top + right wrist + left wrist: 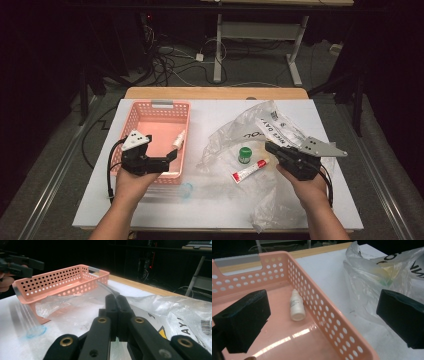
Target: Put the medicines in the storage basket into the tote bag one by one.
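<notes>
the desk (210, 210) carries a pink basket (150, 107) and a plastic bag (280, 125). one small white bottle (297, 308) already lies in the basket; left gripper (170, 156) gapes empty above it. right gripper (272, 148) pinches the bag, where a green-capped jar (245, 154) and tube (248, 170) remain.

The clear plastic bag (272, 131) carries black print, of which only "DAY" is partly legible.

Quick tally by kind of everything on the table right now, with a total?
Pink basket: 1
Small white bottle: 1
Clear plastic bag: 1
Green-capped jar: 1
Red-and-white tube: 1
Clear tube with blue cap: 1
Total: 6
</notes>
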